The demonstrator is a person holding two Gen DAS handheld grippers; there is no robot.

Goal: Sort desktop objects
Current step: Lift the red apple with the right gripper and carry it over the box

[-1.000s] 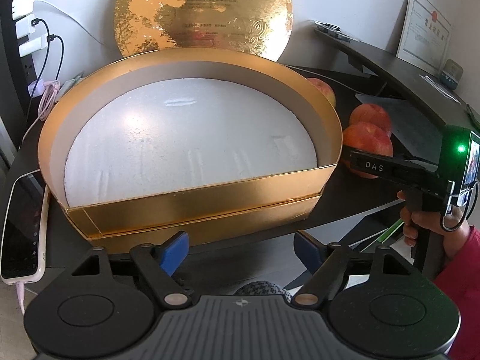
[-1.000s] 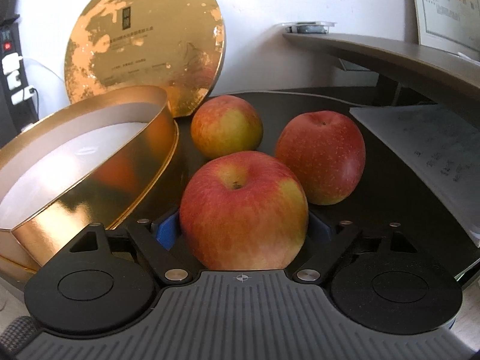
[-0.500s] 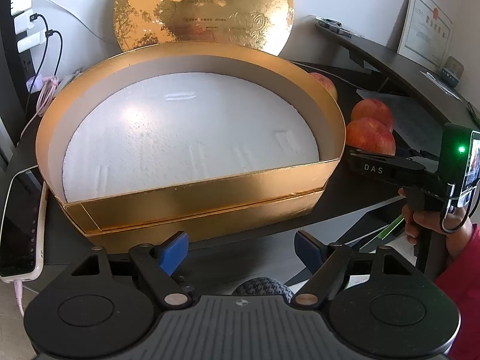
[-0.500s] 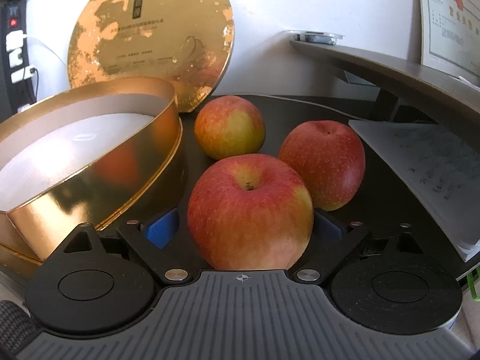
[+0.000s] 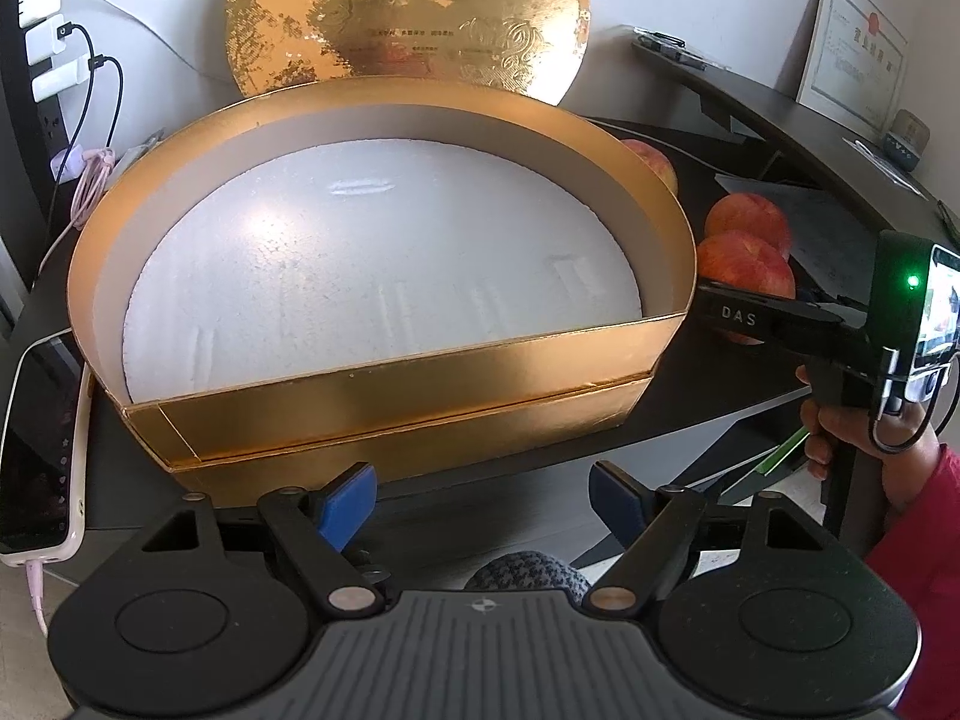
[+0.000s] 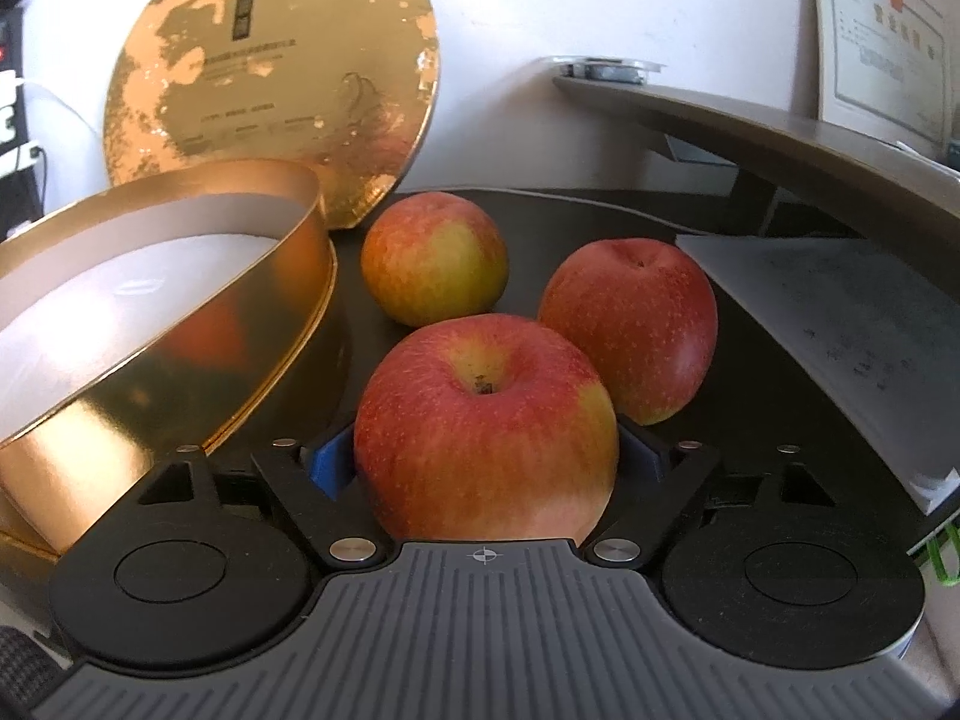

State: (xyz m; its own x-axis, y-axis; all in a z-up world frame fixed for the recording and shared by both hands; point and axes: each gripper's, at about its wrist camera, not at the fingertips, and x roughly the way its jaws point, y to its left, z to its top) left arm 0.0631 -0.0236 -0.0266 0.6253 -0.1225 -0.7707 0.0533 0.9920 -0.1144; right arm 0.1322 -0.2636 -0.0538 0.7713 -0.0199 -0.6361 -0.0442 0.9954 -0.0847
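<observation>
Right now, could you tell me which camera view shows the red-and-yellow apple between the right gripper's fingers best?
The right wrist view: the nearest red-and-yellow apple fills the centre between the closing right gripper jaws, stem dimple visible. The left wrist view shows only its red top behind that gripper's black finger, beside the gold box.

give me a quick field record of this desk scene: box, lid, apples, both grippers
box: open half-round gold gift box with white foam floor, nothing in it
lid: round gold lid upright behind the box, by the wall
apples: three red-yellow apples on the dark desk right of the box; nearest apple between the right gripper's blue pads
right gripper: jaws closing on the nearest apple
left gripper: open, nothing between its pads, facing the box's flat front
</observation>
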